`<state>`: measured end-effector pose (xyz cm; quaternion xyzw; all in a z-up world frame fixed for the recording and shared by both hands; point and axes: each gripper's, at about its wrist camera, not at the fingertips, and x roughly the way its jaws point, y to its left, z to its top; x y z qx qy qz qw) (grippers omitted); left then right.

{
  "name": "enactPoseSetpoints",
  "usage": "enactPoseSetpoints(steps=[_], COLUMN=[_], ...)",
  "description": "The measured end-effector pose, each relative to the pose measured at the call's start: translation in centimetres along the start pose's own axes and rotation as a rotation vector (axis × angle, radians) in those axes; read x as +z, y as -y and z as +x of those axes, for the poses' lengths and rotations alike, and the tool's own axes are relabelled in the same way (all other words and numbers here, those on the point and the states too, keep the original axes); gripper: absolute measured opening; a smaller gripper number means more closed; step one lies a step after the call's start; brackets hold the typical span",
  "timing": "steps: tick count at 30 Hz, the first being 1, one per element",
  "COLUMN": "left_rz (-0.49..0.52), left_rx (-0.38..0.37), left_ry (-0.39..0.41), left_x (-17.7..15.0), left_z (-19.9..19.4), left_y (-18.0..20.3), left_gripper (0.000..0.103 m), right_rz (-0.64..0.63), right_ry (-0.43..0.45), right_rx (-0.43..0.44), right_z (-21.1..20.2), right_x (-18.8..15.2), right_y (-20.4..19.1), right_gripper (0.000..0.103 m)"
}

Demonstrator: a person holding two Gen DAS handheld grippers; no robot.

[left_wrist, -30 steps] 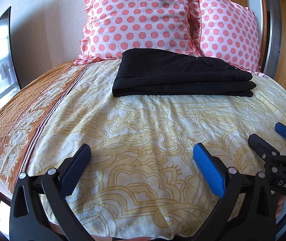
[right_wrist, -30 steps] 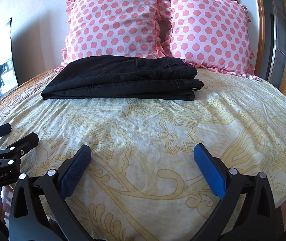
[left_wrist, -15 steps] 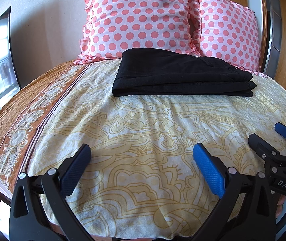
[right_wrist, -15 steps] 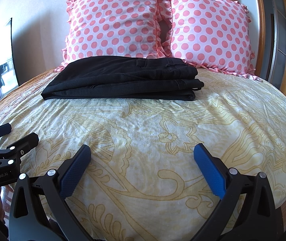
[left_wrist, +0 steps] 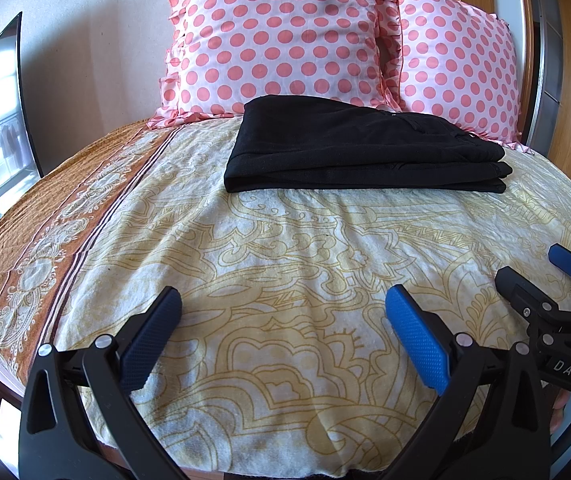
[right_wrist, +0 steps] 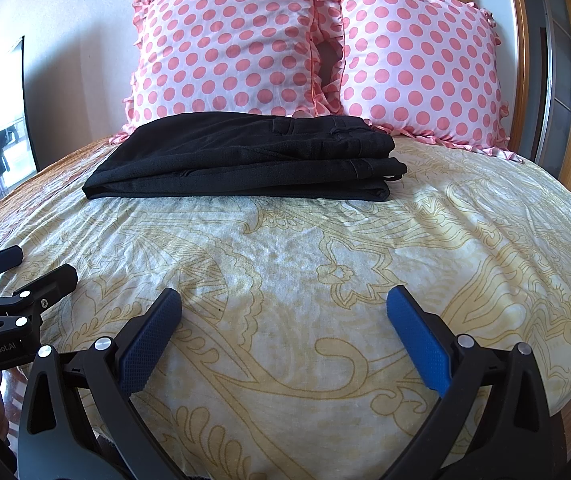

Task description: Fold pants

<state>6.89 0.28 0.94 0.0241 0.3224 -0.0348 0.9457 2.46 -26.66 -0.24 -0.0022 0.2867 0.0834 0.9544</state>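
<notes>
Black pants [left_wrist: 357, 148] lie folded in a flat stack on the bed, just in front of the pillows; they also show in the right wrist view [right_wrist: 253, 160]. My left gripper [left_wrist: 283, 308] is open and empty, low over the near part of the bed, well short of the pants. My right gripper [right_wrist: 285, 308] is open and empty, beside it to the right. Each gripper shows in the other's view: the right one at the right edge [left_wrist: 541, 276], the left one at the left edge [right_wrist: 31, 266].
Two pink polka-dot pillows [left_wrist: 285, 40] [right_wrist: 413, 60] lean against the wall behind the pants. The bed has a cream and yellow patterned sheet [left_wrist: 285, 240] with an orange border [left_wrist: 45, 220] on the left. A wooden frame [right_wrist: 525, 80] stands at the right.
</notes>
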Motion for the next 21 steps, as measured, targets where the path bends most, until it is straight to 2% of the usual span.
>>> enactPoseSetpoints(steps=[21], left_rz=[0.001], left_rx=[-0.004], left_ry=[0.003], left_x=[-0.02], left_z=[0.04], left_y=[-0.04], left_gripper=[0.101], right_rz=[0.001], right_ry=[0.002], right_rx=[-0.001], right_z=[0.04], right_x=[-0.15], right_y=[-0.04], right_gripper=[0.102])
